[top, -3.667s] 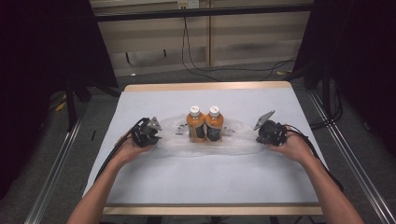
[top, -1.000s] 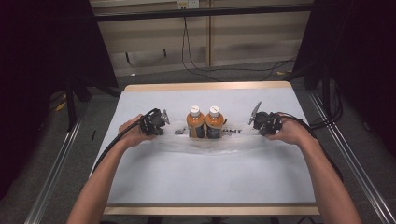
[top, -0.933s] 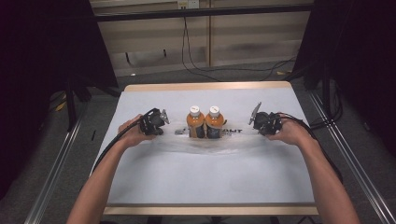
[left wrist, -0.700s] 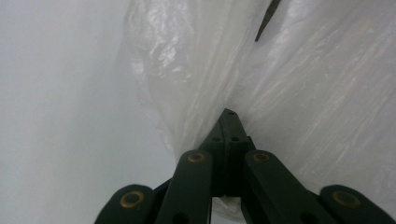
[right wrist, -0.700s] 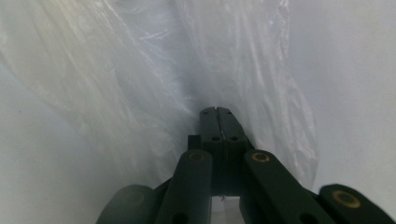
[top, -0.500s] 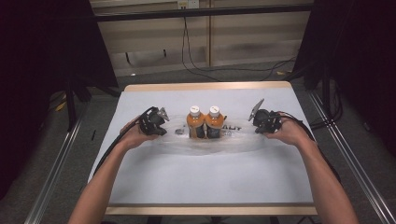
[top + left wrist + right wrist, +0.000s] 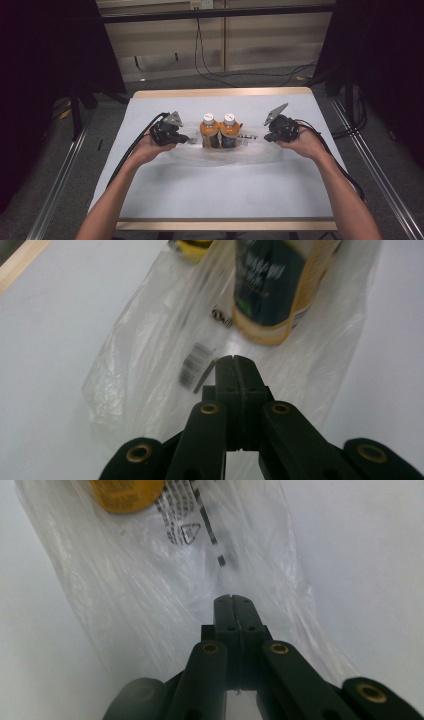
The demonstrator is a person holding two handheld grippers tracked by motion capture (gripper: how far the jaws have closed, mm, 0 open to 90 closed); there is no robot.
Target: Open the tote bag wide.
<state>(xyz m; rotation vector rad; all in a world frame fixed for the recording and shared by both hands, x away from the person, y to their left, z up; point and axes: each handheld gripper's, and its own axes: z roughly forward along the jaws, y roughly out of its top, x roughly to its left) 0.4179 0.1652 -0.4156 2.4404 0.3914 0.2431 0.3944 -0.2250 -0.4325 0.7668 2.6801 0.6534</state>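
Left claw [image 7: 233, 360]: jaws pressed together, pinching the clear plastic bag [image 7: 150, 365] at lower centre of its own view.
Right claw [image 7: 233, 599]: the same, clamped on the bag's other end.
Bottles [image 7: 219, 131]: two, upright, touching, inside the bag at centre of the desk [image 7: 210, 190].
Doing it well: I'd lift both ends evenly so the bottles don't tip.
Hard to tell: how much film each claw holds; the bag's mouth.

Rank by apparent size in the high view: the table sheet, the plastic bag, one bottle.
1. White table sheet.
2. Clear plastic bag, spanning both grippers.
3. Left bottle; the right bottle looks alike.
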